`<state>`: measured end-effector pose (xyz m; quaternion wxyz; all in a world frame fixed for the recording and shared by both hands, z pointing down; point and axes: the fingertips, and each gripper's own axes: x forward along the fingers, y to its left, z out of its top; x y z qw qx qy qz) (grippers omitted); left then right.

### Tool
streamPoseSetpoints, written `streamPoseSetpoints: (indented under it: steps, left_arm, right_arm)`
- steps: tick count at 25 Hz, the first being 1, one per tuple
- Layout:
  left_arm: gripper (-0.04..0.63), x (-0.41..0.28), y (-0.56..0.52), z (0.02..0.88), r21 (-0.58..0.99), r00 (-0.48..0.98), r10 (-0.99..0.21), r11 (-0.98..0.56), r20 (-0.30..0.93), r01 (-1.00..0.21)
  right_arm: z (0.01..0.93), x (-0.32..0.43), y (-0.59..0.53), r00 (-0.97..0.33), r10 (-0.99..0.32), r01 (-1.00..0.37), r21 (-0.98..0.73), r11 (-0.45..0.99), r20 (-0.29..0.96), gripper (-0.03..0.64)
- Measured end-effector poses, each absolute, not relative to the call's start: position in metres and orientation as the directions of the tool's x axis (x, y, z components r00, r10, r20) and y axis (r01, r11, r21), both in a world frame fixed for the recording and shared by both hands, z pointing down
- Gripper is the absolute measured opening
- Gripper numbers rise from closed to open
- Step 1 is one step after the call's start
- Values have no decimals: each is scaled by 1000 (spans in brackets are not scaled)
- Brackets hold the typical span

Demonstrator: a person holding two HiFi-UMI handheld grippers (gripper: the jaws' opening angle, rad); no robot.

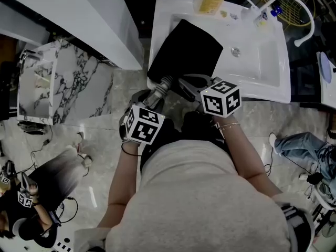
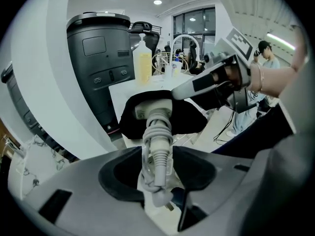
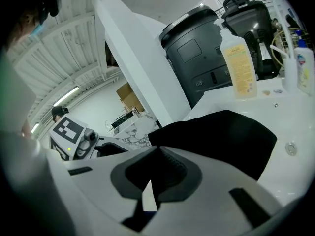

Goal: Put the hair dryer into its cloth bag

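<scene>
The left tongs [image 2: 157,154] are clamped on the hair dryer [image 2: 158,124] by its cord-wound handle. The right tongs [image 3: 157,149], at two o'clock of them, are closed and seem to pinch the rim of the black bag [image 1: 184,51]. The dryer's head is already inside the bag, which lies on the sink [image 1: 262,72] edge at twelve o'clock. Insertion looks about half done. Next, I judge, the handle must be pushed toward twelve with the rim held taut.

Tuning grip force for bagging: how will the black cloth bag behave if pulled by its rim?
The cloth bag is probably floppy: it drapes over the sink's front edge. It is likely light, so the right claw pinching its mouth could drag it across the glossy sink. The hair dryer partly inside may weigh it down.
</scene>
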<state>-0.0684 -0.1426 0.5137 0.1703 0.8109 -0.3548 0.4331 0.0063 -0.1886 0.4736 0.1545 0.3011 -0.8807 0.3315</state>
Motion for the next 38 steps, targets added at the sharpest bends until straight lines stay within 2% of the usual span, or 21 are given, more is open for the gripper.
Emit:
streamPoseSetpoints:
  steps: [2, 12, 23, 29, 38]
  left_arm:
    - [121, -64, -145, 510, -10, 395, -427, -689, 813, -725]
    - [112, -35, -180, 506, -22, 423, -447, -707, 788, -707]
    - [117, -26, -183, 517, -30, 430, -432, -732, 793, -681]
    - [192, -42, -167, 510, -25, 436, -420, -743, 796, -669]
    - [202, -71, -146, 538, 26, 391, -380, -688, 839, -725]
  right_arm:
    - [471, 5, -189, -773, -428, -630, -490, 602, 468, 11]
    - [472, 7, -186, -770, -426, -633, -484, 604, 476, 11]
    - [475, 5, -183, -774, -415, -627, -490, 606, 479, 11]
    - [477, 6, -183, -776, -414, -626, -495, 603, 477, 11]
    - [480, 8, -181, -774, -415, -628, -500, 596, 478, 11]
